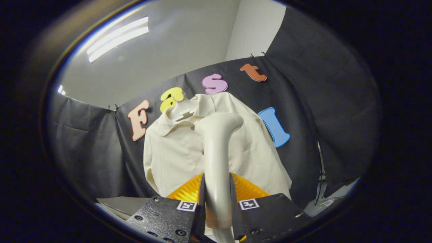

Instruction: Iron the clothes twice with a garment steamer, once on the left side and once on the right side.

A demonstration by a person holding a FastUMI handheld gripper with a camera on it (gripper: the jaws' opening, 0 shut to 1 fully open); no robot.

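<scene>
Gripper: closed on the steamer handle, both fingers pressing its sides.
Steamer: upright between the fingers, head bent toward the shirt.
Shirt: hanging just beyond, on the booth wall.
Risk: the smooth handle could twist in the grip and drift off the intended side.

Black cloth wall hung across the back, pinned by small clips along its top edge. Pale ceiling above with a bright strip light. Thin cable hangs by the cloth, low down. Pale flat surface below, possibly a worktop.
</scene>
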